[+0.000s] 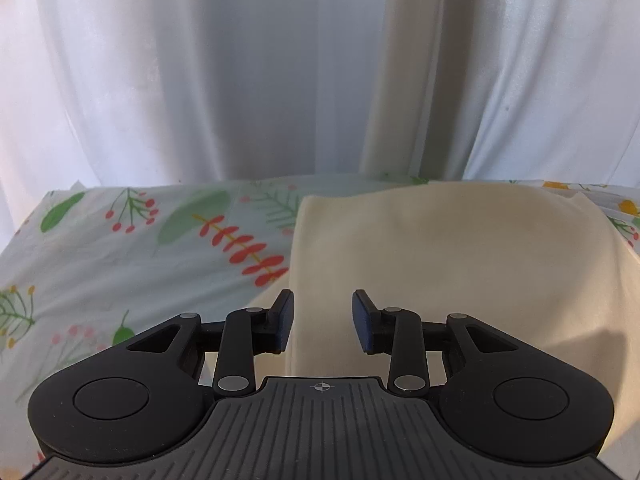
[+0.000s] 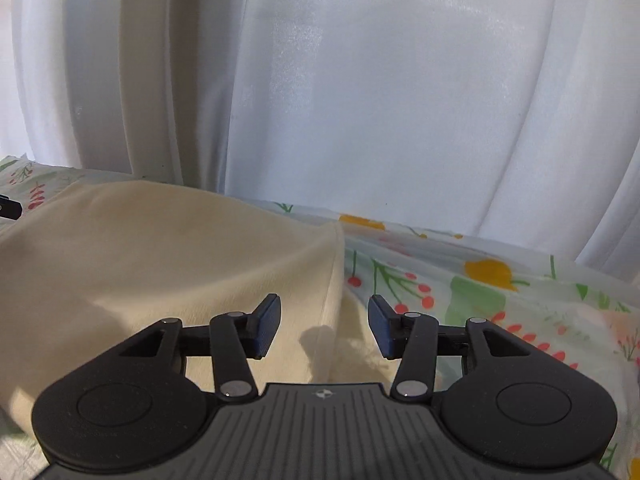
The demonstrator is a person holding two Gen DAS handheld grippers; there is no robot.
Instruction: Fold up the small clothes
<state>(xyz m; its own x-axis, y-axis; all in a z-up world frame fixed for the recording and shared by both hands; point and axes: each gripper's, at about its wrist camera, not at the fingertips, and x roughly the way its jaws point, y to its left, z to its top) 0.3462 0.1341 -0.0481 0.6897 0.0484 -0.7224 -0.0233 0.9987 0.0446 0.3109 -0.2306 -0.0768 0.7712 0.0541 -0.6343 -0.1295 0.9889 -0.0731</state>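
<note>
Left wrist view: the left tongs (image 1: 323, 320) are seen spread apart, with nothing pinched between the dark blue pads (image 1: 285, 322). They are held low above the near left part of a cream garment (image 1: 460, 264), which is laid flat on a surface covered with a floral cloth (image 1: 120, 256). The garment's left edge is seen running away from the camera just beside the left pad, with a small cream flap jutting out to the left near that pad. The printed cloth is exposed to the left of the garment and in a thin strip along its far right corner. White curtains (image 1: 200, 80) are hung behind the surface, and a cream-coloured vertical fold is seen among them.

Right wrist view: the right tongs (image 2: 324, 326) are likewise seen spread, gripping nothing. They are positioned above the garment's (image 2: 160, 264) right edge, which passes between the two pads; the left pad is over cream fabric, the right pad near the floral cloth (image 2: 500, 300). A shadow is cast on the fabric between the pads. A small dark object (image 2: 9, 208) is glimpsed at the far left edge; what it is cannot be told. Curtains (image 2: 400, 100) fill the background.
</note>
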